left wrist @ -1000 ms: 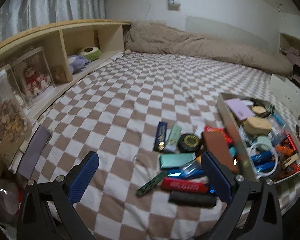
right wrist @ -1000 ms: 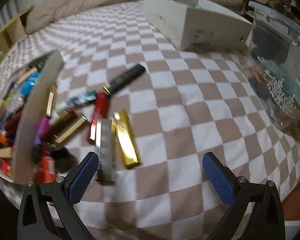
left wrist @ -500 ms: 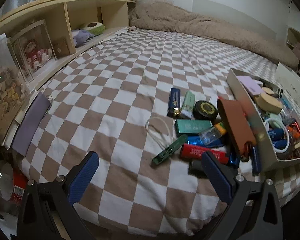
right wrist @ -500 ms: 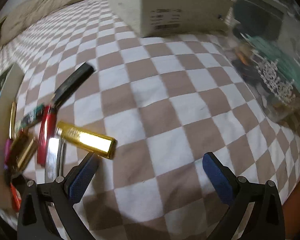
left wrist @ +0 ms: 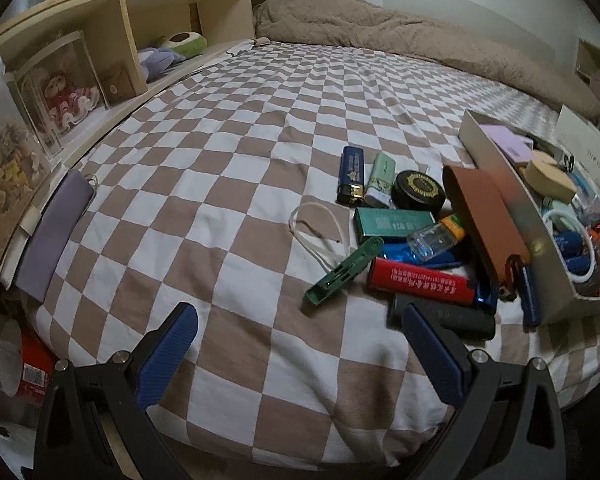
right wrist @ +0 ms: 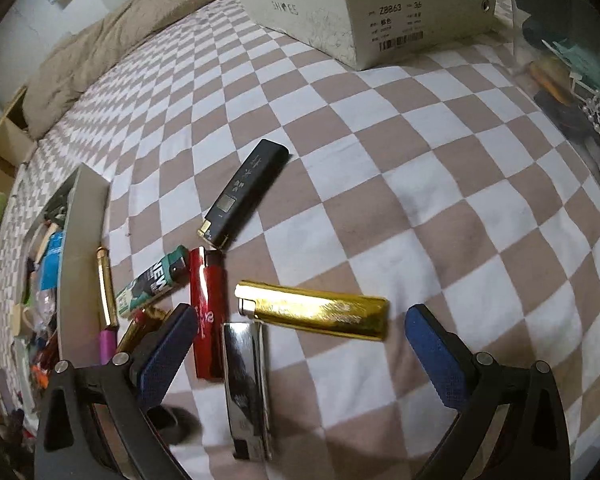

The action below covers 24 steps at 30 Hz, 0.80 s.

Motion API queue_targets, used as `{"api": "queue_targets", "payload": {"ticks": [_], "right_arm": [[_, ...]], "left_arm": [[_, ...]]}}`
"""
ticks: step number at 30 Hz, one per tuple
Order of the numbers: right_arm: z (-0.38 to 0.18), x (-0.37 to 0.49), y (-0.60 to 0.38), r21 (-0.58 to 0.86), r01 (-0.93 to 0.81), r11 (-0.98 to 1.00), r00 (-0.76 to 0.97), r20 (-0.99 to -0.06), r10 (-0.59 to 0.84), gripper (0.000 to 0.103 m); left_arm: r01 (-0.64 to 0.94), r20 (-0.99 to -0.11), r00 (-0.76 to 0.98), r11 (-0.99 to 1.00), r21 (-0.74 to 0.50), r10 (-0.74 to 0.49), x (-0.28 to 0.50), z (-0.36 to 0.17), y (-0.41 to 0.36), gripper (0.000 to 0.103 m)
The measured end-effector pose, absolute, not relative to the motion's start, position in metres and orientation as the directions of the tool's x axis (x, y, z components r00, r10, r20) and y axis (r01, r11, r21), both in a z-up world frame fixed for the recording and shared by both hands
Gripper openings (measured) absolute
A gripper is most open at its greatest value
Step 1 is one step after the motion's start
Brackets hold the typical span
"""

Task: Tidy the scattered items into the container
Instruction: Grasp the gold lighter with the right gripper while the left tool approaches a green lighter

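An open cardboard box (left wrist: 540, 236) packed with small items lies on the checkered bed at the right of the left wrist view; its wall (right wrist: 80, 264) shows at the left of the right wrist view. Left of the box lie a red lighter (left wrist: 420, 282), a blue lighter (left wrist: 351, 176), a green clip (left wrist: 344, 270), a black round tin (left wrist: 419, 191) and a brown case (left wrist: 486, 220). My left gripper (left wrist: 296, 344) is open above bare bedding near the front edge. My right gripper (right wrist: 300, 340) is open, straddling a gold lighter (right wrist: 312, 314) and a chrome lighter (right wrist: 246, 384). A red lighter (right wrist: 207, 312) and a black lighter (right wrist: 244, 194) lie beyond.
A wooden shelf (left wrist: 112, 52) with toys runs along the bed's left side. A white shoe box (right wrist: 364, 4) stands at the far right of the bed, and a clear bin of trinkets (right wrist: 572, 60) beside it. A tan blanket (left wrist: 420, 40) lies bunched at the far end.
The left gripper has drawn back toward the bed's near edge and tilted down. The right gripper has swung and closed in on the gold and chrome lighters, which now sit between its fingers.
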State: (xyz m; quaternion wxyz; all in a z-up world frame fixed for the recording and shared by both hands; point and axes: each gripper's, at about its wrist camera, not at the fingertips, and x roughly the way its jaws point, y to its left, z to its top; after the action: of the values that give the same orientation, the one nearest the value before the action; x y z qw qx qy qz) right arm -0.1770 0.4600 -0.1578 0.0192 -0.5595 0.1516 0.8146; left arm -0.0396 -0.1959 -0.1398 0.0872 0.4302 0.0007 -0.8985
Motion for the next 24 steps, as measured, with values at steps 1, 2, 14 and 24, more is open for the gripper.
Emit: {"api": "queue_targets", "payload": {"ticks": [1,2,14,24], "right_arm": [[-0.159,-0.179,0.458,0.213,-0.209,-0.955,-0.370,-0.921,-0.124,0.103],[-0.159,-0.180,0.456,0.202,-0.214,-0.956,-0.368,-0.923,-0.113,0.103],[-0.164,-0.175,0.453,0.110,-0.240,-0.965,-0.369,-0.929,-0.015,0.081],[-0.154,-0.152,0.463,0.229,-0.204,-0.952,-0.422,-0.898,-0.125,0.081]], "left_arm": [[0.160,-0.775,-0.611,-0.984,0.079,-0.161,-0.040,-0.141,-0.196,0.103],[0.165,-0.777,-0.607,-0.983,0.082,-0.166,-0.041,-0.143,-0.197,0.103],[0.180,-0.780,-0.605,-0.982,0.061,-0.159,-0.044,-0.152,-0.204,0.103],[0.108,-0.758,-0.639,-0.991,0.085,-0.134,-0.050,-0.151,-0.204,0.091]]}}
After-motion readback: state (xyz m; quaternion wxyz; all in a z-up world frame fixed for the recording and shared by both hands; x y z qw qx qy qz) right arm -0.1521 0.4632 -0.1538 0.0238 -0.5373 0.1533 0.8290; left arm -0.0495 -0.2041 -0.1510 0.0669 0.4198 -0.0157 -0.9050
